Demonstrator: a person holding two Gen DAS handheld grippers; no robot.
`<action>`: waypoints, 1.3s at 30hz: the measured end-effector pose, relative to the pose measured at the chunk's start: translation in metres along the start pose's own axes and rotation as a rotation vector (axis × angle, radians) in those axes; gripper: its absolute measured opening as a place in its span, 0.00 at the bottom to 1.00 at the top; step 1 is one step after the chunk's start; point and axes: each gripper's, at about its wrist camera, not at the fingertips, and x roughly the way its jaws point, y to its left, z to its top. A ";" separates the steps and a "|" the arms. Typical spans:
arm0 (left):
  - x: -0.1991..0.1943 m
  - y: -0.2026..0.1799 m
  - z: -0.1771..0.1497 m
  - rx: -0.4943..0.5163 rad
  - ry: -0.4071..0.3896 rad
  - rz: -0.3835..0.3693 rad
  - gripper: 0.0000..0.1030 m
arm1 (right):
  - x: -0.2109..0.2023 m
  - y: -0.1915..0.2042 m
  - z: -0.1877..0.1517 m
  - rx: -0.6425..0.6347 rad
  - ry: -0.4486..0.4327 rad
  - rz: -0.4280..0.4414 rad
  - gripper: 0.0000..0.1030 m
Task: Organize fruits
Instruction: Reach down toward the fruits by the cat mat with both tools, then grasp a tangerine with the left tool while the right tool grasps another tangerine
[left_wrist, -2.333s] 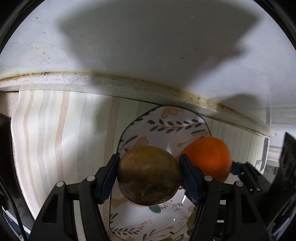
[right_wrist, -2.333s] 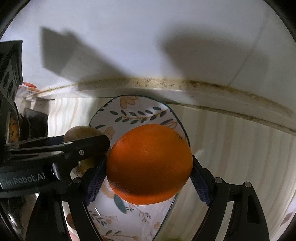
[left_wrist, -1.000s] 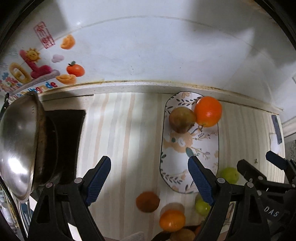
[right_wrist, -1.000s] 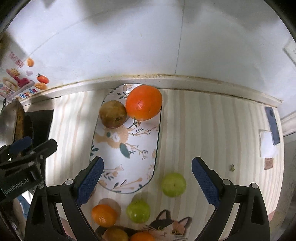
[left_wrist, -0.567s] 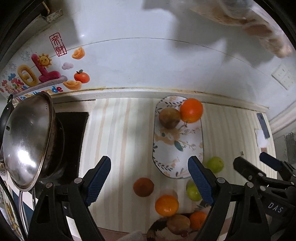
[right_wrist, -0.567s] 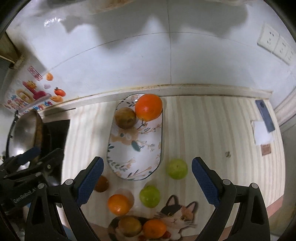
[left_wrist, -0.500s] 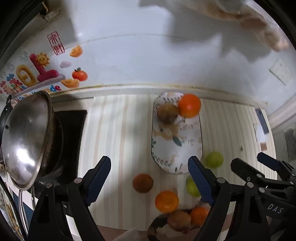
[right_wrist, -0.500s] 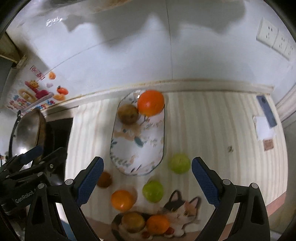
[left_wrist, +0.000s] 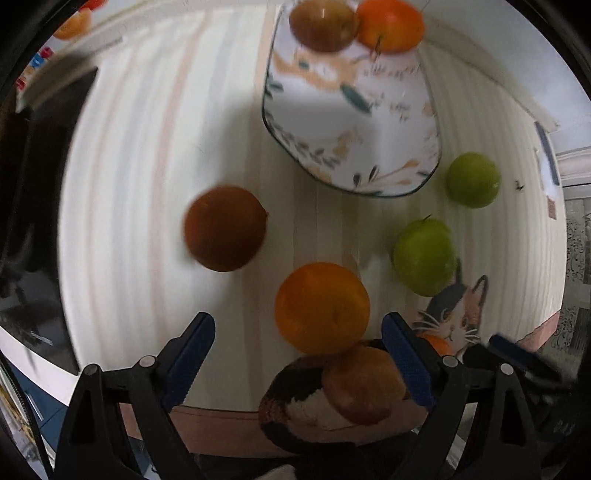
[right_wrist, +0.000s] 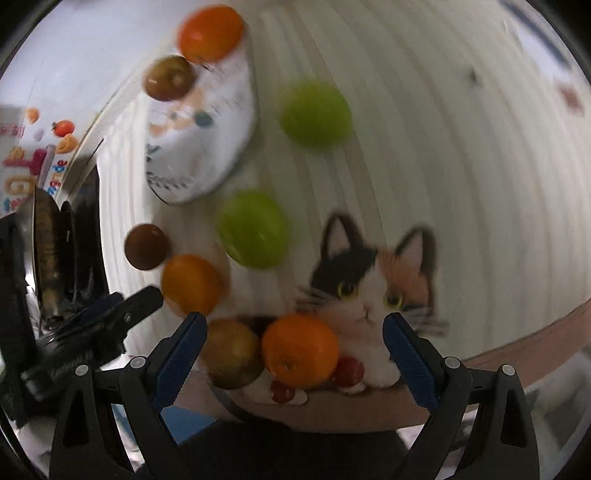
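Note:
The floral oval plate (left_wrist: 369, 122) holds a brown fruit (left_wrist: 321, 24) and an orange (left_wrist: 391, 24) at its far end. Loose on the striped mat: a dark brown fruit (left_wrist: 225, 229), an orange (left_wrist: 321, 306), two green fruits (left_wrist: 424, 256) (left_wrist: 472, 179) and a tan fruit (left_wrist: 364, 384). My left gripper (left_wrist: 297, 354) is open just above the loose orange. My right gripper (right_wrist: 293, 347) is open over another orange (right_wrist: 299, 354) and the tan fruit (right_wrist: 232, 354) on the cat picture. The plate (right_wrist: 199, 147) shows blurred in the right wrist view.
A cat picture (right_wrist: 369, 280) is printed on the mat near the front edge. A metal pan (right_wrist: 44, 236) on a dark stove stands at the left. The left gripper's body (right_wrist: 92, 325) shows at the lower left of the right wrist view. Wall stickers (right_wrist: 33, 155) are behind.
Both grippers have dropped low and pulled toward the mat's front edge; the loose fruits now fill the views. Both stay open and empty.

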 end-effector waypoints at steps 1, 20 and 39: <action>0.008 -0.001 0.002 -0.009 0.019 -0.012 0.90 | 0.007 -0.007 -0.002 0.026 0.021 0.024 0.95; 0.036 0.003 -0.018 0.015 0.030 0.075 0.62 | 0.052 -0.017 -0.011 0.008 0.105 0.080 0.61; 0.041 0.014 -0.045 -0.028 0.027 0.075 0.62 | 0.010 -0.012 0.020 -0.135 -0.015 -0.075 0.68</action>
